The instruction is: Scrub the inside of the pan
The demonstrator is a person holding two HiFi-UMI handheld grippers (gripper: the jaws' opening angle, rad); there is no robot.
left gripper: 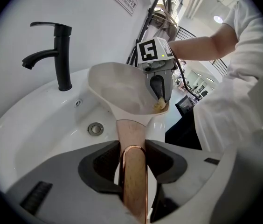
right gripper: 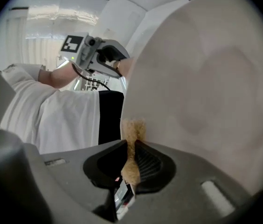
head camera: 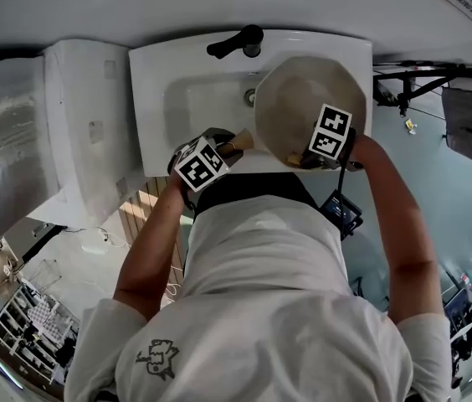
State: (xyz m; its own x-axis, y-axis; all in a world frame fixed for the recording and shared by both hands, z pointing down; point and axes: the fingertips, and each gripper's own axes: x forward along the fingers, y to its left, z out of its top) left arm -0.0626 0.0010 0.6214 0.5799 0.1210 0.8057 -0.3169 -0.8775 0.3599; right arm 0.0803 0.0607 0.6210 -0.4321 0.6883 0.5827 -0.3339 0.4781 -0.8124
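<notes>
The left gripper (left gripper: 132,147) clamps the copper-toned handle (left gripper: 134,181) between its jaws; the cream pan (left gripper: 117,87) extends ahead of them, tilted over the white sink (left gripper: 33,125). The right gripper (right gripper: 130,158) pinches a tan scrub pad (right gripper: 132,133), whose tip lies against the pan's inside just beyond its jaws.

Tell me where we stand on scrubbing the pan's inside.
Done: the left tool clamps the handle, holding the pan over the sink. In hand: the right tool presses a tan scrub pad on the inner wall near the rim. Left: likely the rest of the inside.
</notes>
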